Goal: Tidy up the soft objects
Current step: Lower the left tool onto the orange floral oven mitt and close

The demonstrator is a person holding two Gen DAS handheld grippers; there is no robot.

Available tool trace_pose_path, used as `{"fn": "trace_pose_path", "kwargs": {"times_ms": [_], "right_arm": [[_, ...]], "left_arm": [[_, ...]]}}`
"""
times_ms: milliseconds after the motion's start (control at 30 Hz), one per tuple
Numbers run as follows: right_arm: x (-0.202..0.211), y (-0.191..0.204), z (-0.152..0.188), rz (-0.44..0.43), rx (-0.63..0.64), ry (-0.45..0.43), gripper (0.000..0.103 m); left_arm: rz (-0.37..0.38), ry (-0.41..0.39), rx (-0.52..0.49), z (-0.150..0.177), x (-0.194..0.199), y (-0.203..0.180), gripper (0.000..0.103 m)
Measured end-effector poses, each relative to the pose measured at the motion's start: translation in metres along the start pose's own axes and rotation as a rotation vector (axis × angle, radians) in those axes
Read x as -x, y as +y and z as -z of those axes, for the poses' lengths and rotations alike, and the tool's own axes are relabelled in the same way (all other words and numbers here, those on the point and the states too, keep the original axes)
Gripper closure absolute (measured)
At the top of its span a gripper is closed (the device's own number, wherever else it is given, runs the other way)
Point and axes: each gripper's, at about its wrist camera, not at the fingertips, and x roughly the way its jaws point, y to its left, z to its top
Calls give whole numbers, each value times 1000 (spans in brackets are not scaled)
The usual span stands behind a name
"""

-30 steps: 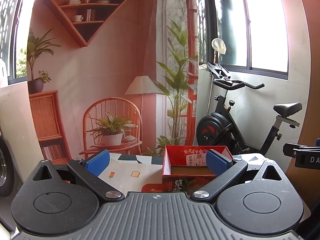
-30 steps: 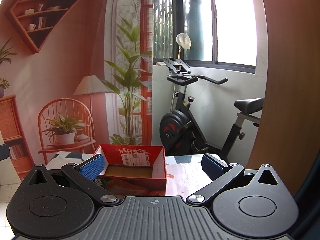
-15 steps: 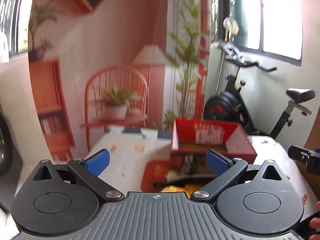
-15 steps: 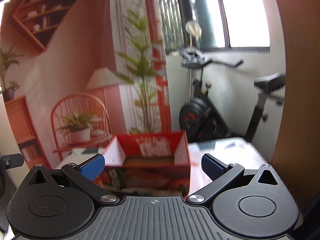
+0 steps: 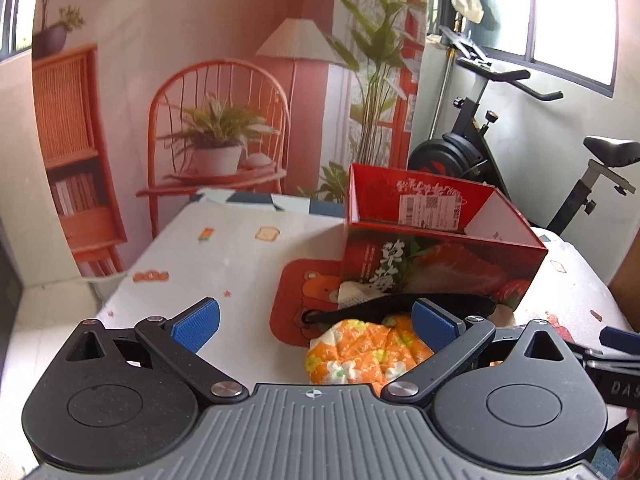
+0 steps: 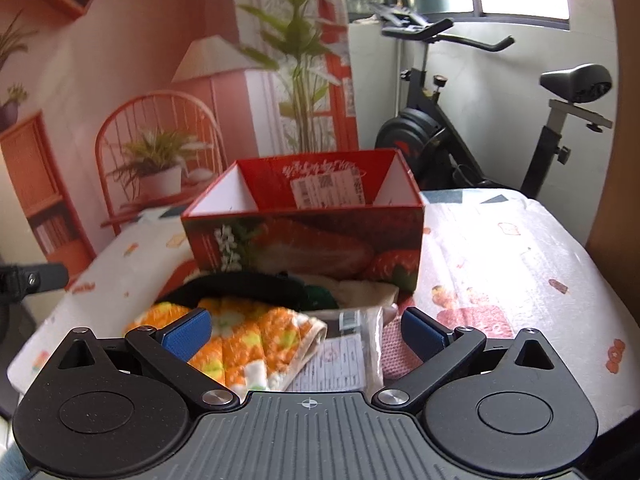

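While both grippers hang with jaws spread wide and nothing between them, a heap of soft things lies on the table in front of an open red box.

Nearest the left gripper (image 5: 315,324) is an orange floral cloth (image 5: 360,354), its right fingertip just over the cloth's edge; the right gripper (image 6: 306,330) looks down on the same orange floral cloth (image 6: 248,340), a clear plastic packet (image 6: 344,354) and a pink knitted piece (image 6: 394,346). Just beyond lie a black band (image 5: 404,306), a dark green item (image 6: 320,298) and a cream cloth (image 6: 366,292), all close against the front wall of the red box (image 6: 304,240). The patterned tablecloth (image 6: 500,264) spreads around them; an exercise bike (image 6: 448,128) stands behind.
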Motion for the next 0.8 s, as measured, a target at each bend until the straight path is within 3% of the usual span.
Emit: {"fn": "trace_pose_path", "kwargs": {"times_ms": [133,300,467,633,700,800], "right_arm": [[-9,-3,10,-23,-31,49,1],[-18,-1,17,57,-45,101,0],[-18,0,22,-11,-48,107,3],[-18,8,28,-69,-24,144,27],[-17,10,30,-88,-23,161,33],[-18,14,33,-107,-22,185,35]], "left_arm": [[-14,13,0,11,-12,1,1],[-2,38,19,19,-21,4,2],[-22,49,16,26,-22,6,3],[2,85,43,30,-27,11,9],[8,94,52,31,-28,12,11],[9,101,58,33,-27,13,13]]}}
